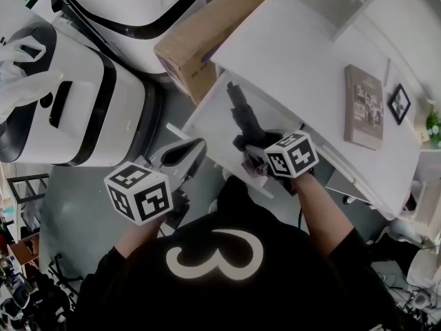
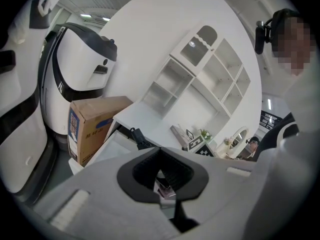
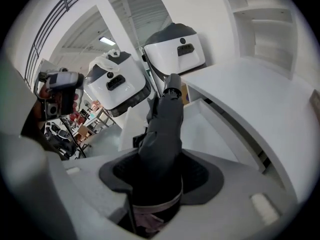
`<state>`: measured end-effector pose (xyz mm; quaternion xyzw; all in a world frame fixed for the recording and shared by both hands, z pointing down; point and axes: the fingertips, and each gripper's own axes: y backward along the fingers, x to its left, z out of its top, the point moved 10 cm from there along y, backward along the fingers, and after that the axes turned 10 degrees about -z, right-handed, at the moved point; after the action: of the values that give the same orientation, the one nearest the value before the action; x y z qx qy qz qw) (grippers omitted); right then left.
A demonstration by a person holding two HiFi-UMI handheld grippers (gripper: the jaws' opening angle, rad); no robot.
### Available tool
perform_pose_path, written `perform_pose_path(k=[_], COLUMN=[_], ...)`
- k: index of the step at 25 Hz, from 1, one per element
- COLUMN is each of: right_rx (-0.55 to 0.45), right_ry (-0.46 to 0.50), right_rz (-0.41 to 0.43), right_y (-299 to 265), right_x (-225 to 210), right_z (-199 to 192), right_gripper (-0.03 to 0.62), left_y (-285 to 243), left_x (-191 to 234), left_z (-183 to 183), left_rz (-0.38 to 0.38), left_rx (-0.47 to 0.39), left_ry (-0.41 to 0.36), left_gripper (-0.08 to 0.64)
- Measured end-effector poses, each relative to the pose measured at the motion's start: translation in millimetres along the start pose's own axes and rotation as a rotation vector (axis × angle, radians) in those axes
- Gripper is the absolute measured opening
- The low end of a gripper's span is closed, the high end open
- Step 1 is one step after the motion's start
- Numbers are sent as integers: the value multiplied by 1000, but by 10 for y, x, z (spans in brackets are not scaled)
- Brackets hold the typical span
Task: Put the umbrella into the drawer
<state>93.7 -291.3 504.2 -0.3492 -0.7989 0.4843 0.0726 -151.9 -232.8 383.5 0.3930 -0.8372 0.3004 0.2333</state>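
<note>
Gripping the folded dark umbrella (image 1: 242, 119) by its near end, the right gripper (image 1: 253, 154) has its jaws clamped on the fabric, well apart because the bundle is thick. The right gripper view shows the umbrella (image 3: 162, 134) filling the hollow between the black pads and running away from the camera, with its rounded cap at the far end. It points along the open white drawer (image 1: 207, 112), which is pulled out from under the white desk (image 1: 296, 54). From the head view the umbrella sits inside the drawer's outline, angled toward the back. I cannot tell whether it rests on the drawer floor (image 3: 210, 129) or hangs just over it.

Over on the other side, the left gripper (image 1: 186, 156) waits beside the drawer's near corner, clear of the front. In the left gripper view its jaw tips look drawn together around a small dark hollow, and the left gripper (image 2: 162, 171) pinches nothing.

Round about: a brown cardboard box (image 1: 207, 33) stands on the floor against the drawer's far side, and the left gripper view shows it too (image 2: 95, 124). Two big white machines with black trim (image 1: 89, 102) stand past it. A book (image 1: 363, 105) and a small black-framed picture (image 1: 399, 103) lie on the desk top, well away from the drawer. A white shelf unit (image 2: 210, 74) rises behind the desk.
</note>
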Motion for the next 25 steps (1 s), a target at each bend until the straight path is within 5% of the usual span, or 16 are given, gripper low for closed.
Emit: perform_pose_path(k=[25], right_rx=[243], right_ry=[-18], right_rz=[-58], right_y=[-1543], right_x=[-400], right_z=[-249], right_gripper=[230], left_y=[36], left_x=[744], left_z=[-175], left_rz=[91], left_rx=[57], left_ry=[143], left_gripper=[8])
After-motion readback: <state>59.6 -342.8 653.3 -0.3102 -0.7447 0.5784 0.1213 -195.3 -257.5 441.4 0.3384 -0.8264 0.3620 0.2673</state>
